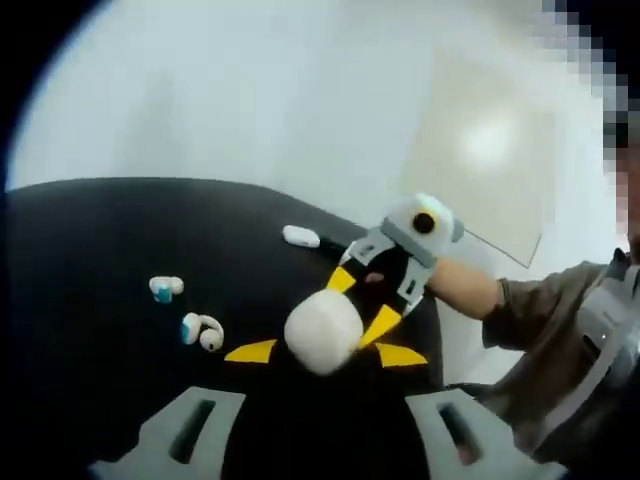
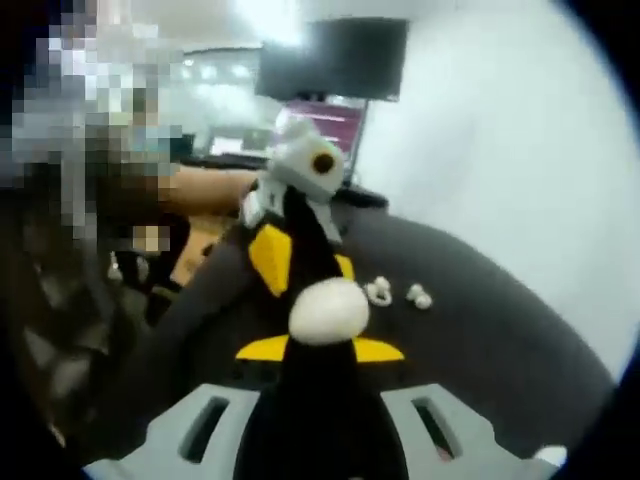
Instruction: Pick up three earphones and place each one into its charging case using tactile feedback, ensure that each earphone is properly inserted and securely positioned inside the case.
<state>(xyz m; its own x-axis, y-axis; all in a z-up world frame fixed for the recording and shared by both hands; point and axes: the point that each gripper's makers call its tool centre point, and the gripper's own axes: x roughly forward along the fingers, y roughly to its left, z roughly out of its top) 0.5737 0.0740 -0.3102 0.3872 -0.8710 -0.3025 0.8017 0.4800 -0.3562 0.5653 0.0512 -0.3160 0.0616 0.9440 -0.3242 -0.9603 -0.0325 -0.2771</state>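
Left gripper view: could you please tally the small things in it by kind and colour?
Blue-and-white earphones: 2
Plain white piece, too small to tell its kind: 1
White case: 1
Total: 4

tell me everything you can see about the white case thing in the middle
The charging case is a smooth, rounded white pebble, looking like glossy plastic, and it appears closed, though blur hides any seam. In the left gripper view it sits between the yellow tips of the right gripper, which seems to be holding it just above the black table. In the right gripper view it sits by the left gripper; whether that one also touches it is unclear. Two earphones lie apart from it on the table.
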